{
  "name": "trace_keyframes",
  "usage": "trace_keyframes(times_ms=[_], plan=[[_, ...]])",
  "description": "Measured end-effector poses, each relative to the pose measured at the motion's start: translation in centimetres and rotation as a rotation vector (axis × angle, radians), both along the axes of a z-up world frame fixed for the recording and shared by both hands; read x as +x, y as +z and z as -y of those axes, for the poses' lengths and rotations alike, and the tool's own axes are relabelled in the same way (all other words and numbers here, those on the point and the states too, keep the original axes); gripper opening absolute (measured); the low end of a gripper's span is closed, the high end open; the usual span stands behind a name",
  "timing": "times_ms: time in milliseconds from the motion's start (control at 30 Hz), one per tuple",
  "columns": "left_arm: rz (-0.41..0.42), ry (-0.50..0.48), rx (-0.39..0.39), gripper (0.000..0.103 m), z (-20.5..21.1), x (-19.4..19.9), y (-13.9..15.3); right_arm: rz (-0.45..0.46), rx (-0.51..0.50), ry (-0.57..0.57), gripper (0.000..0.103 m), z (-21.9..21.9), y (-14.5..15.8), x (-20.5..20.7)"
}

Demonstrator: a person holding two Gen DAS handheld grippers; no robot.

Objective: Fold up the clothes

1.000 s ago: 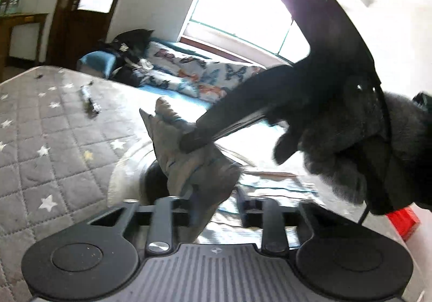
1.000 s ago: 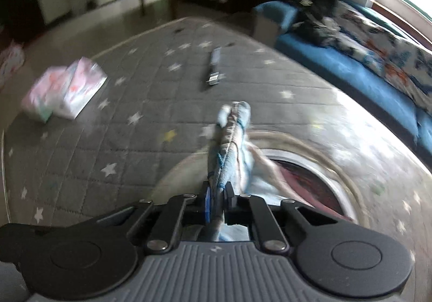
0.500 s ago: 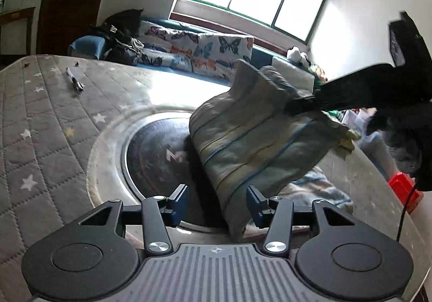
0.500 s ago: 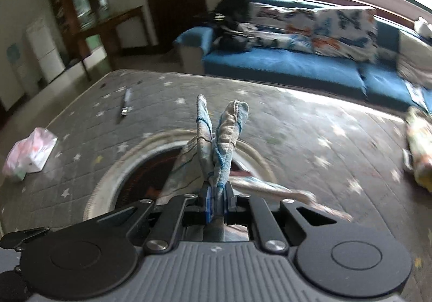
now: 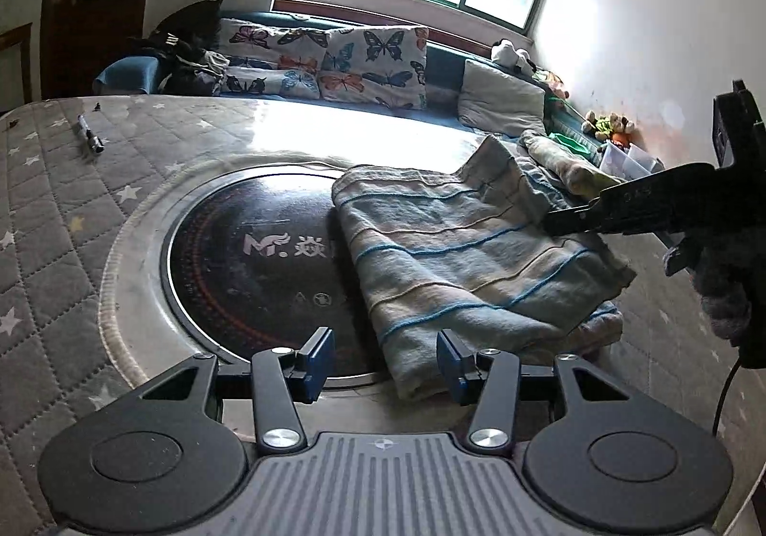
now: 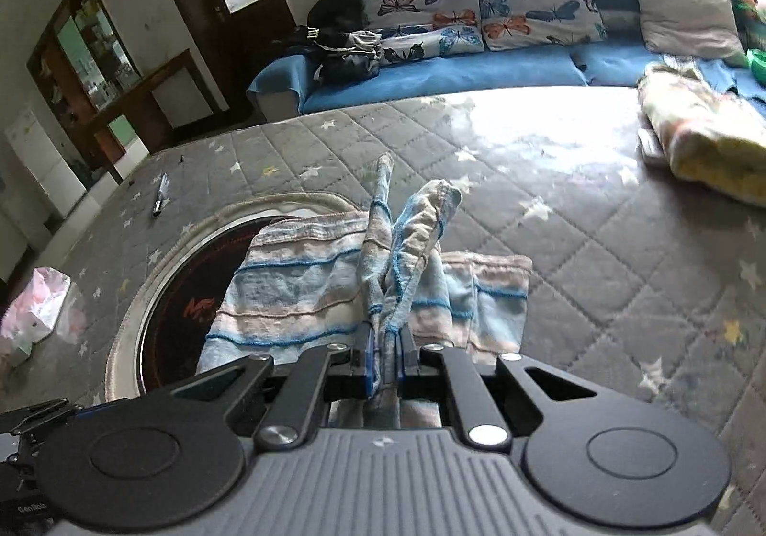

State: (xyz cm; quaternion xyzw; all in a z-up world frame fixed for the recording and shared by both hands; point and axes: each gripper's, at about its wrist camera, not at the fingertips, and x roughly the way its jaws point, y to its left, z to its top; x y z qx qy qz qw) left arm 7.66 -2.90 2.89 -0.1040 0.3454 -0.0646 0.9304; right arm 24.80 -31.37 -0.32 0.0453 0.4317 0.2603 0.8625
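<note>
Right wrist view: right claw (image 6: 384,356) pinches the striped cloth (image 6: 306,291) edge at 6 o'clock; left claw (image 5: 385,356) gapes wide, empty. Lower the pinched edge flat onto the bench (image 6: 598,248), corners aligned.

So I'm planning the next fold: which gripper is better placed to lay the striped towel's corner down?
Right. The right gripper is shut on the striped towel corner; the left gripper is open, holding nothing.
</note>
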Motion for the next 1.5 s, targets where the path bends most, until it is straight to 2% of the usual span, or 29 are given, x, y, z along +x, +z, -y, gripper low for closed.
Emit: trace_keyframes(times_ms=[167, 400, 500, 867, 933, 1067, 1300, 1500], plan=[[-0.013, 0.0, 0.021, 0.051, 0.3, 0.3, -0.2, -0.038, 0.038, -0.028, 0.011, 1.1, -1.4, 0.2], [-0.008, 0.0, 0.05, 0.051, 0.4, 1.1, -0.2, -0.015, 0.023, -0.091, 0.024, 2.8, -1.7, -0.7], [-0.001, -0.002, 0.069, 0.051, 0.4, 1.6, -0.1, 0.021, 0.01, -0.115, 0.024, 3.3, -1.4, -1.3], [0.025, -0.05, 0.13, 0.051, 2.2, 4.0, 0.0, 0.12, -0.018, 0.041, 0.024, -0.6, -1.1, -4.5], [0.023, -0.053, 0.137, 0.051, 2.2, 4.2, -0.1, 0.099, -0.033, 0.023, 0.024, -0.1, -2.1, -4.4], [0.008, -0.041, 0.144, 0.051, 1.7, 4.7, -0.6, 0.06, 0.024, -0.024, 0.022, 1.7, -2.2, -4.2], [0.005, -0.049, 0.143, 0.051, 1.9, 5.6, -0.7, 0.106, 0.028, -0.043, 0.025, 1.4, -1.2, -2.4], [0.038, -0.085, 0.161, 0.051, 3.2, 6.8, 0.1, 0.127, -0.019, 0.01, 0.025, -1.2, -1.7, -0.5]])
